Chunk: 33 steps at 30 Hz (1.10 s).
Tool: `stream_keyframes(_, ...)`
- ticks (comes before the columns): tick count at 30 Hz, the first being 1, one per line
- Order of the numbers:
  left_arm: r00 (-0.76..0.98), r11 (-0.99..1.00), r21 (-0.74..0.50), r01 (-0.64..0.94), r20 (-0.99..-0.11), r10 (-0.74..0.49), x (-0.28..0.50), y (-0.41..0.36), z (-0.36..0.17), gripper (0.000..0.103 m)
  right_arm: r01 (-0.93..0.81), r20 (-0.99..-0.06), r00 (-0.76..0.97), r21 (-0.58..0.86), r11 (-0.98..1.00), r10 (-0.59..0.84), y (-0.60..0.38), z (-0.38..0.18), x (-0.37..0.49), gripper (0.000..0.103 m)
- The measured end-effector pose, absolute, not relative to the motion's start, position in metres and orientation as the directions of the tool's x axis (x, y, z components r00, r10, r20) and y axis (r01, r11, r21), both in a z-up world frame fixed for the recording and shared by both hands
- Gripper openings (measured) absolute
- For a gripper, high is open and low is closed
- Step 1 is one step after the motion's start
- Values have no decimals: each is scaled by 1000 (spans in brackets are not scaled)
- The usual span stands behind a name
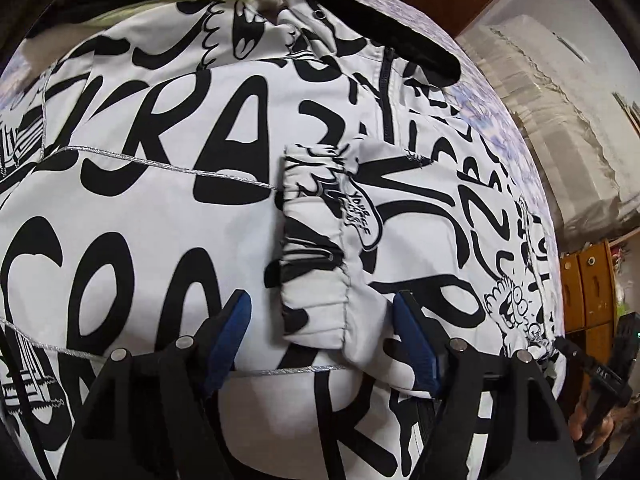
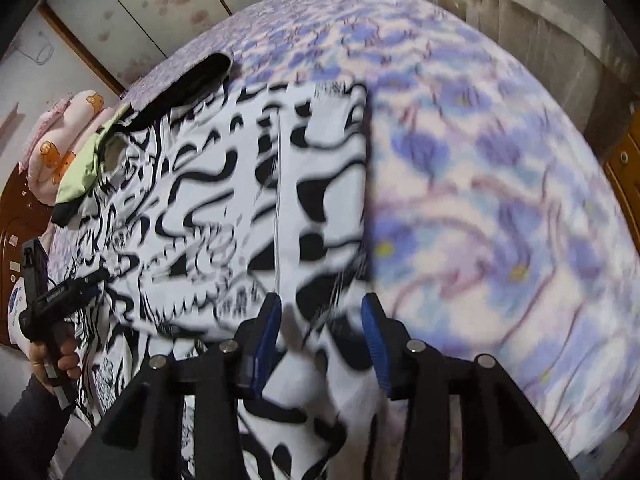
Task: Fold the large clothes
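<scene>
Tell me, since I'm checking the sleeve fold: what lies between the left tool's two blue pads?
In the left wrist view, the jacket's elastic sleeve cuff lies between the left tool pads, untouched by either.

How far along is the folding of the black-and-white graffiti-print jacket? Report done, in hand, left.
Done: the black-and-white graffiti-print jacket lies spread on the purple floral bedsheet, its elastic-cuffed sleeve folded across the body. In hand: nothing gripped; left gripper straddles the cuff, right gripper straddles the edge. Left: folding the body.
</scene>
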State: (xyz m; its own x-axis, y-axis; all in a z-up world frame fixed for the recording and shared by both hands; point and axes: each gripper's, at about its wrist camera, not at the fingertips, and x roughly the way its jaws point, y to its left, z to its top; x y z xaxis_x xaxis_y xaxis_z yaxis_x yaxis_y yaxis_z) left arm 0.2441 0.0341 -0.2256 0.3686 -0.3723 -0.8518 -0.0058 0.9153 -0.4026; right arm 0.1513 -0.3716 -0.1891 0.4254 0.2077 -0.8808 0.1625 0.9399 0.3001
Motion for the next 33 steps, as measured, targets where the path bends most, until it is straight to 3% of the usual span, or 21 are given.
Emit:
stream_keyframes(1, 369, 915, -404, 0, -850, -376, 245, 30, -226, 47, 166, -887, 420, 281, 945, 190, -368, -192, 150, 42)
stream_keyframes(3, 356, 929, -371, 1, -868, -347, 245, 22, -226, 39, 182, -890, 422, 268, 946, 172, -366, -197, 149, 41)
stream_keyframes(4, 364, 935, -353, 7, -870, -331, 245, 19, -223, 31, 190, -889, 426, 268, 945, 167, -366, -196, 149, 28)
stream_keyframes(7, 436, 958, -282, 54, -856, -277, 236, 13, -207, 31, 182, -876, 472, 212, 960, 103, -360, -185, 139, 21)
stream_keyframes(11, 375, 969, -243, 48, -895, -243, 237, 12, -225, 32, 216, -912, 403, 176, 961, 76, -360, -212, 140, 24)
stream_keyframes(16, 432, 990, -131, 42, -892, -136, 226, 11, -201, 51, 230, -890, 453, 54, 972, -58, -345, -174, 139, 28)
stream_keyframes(21, 522, 997, -75, 20, -850, -75, 211, 8, -171, 58, 145, -827, 558, 12, 989, -72, -309, -146, 138, 30)
stream_keyframes(27, 472, 963, -241, 120, -839, -269, 213, -29, -166, 57, -43, -822, 555, 124, 991, 127, -240, -155, 159, 30)
stream_keyframes(33, 414, 957, -236, 167, -864, -286, 221, -67, -194, 57, -162, -839, 508, 128, 979, 194, -189, -181, 170, 30)
